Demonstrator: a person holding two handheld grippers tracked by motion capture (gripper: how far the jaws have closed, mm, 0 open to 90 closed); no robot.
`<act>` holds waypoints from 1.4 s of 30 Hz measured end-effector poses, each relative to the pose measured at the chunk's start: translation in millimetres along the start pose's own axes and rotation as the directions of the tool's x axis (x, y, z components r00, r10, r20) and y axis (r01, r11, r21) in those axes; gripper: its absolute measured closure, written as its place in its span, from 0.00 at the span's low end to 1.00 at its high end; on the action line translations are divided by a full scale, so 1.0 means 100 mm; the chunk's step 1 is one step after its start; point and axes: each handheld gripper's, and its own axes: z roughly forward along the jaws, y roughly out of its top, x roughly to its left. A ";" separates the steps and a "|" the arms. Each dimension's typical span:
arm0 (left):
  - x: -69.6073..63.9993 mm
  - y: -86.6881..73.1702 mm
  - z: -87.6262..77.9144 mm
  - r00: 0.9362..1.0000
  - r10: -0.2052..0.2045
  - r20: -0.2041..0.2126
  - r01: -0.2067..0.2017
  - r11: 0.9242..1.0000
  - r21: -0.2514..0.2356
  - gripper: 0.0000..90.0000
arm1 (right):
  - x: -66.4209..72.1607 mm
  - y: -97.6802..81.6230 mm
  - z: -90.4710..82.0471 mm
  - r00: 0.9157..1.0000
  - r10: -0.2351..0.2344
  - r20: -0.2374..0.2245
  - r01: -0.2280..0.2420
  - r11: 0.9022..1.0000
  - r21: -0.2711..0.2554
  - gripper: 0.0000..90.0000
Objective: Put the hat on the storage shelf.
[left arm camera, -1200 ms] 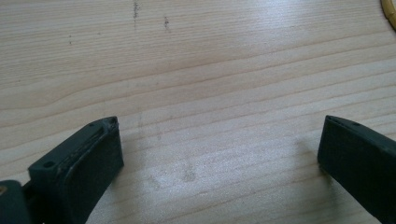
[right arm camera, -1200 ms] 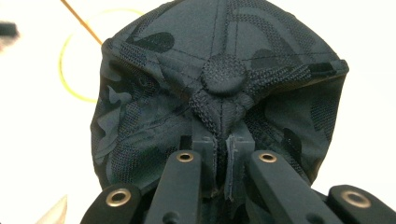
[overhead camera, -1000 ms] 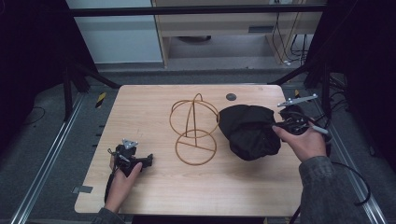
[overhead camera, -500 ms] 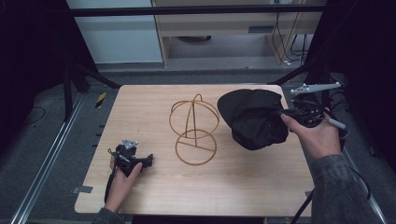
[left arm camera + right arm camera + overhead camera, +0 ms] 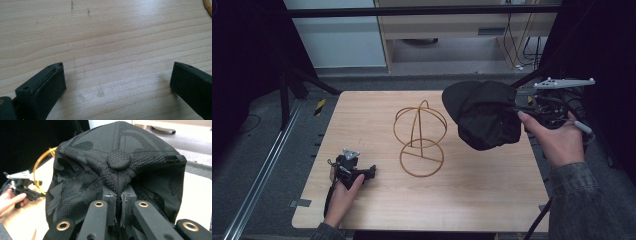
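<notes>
Now my right gripper (image 5: 518, 111) pinches the black cap (image 5: 484, 119) and holds it above the table's (image 5: 377, 210) right side, beside the wire stand (image 5: 419, 140). My left gripper (image 5: 371, 172) rests open on the wood.

Pale wooden table (image 5: 377, 125) bearing a wire hat stand (image 5: 420, 142) and left tool (image 5: 351, 170).
</notes>
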 end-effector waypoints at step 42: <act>-0.01 0.00 0.00 1.000 -0.004 -0.005 0.004 1.000 0.003 0.00 | 0.68 0.47 0.28 0.985 -0.104 -0.138 0.101 0.994 -0.028 0.95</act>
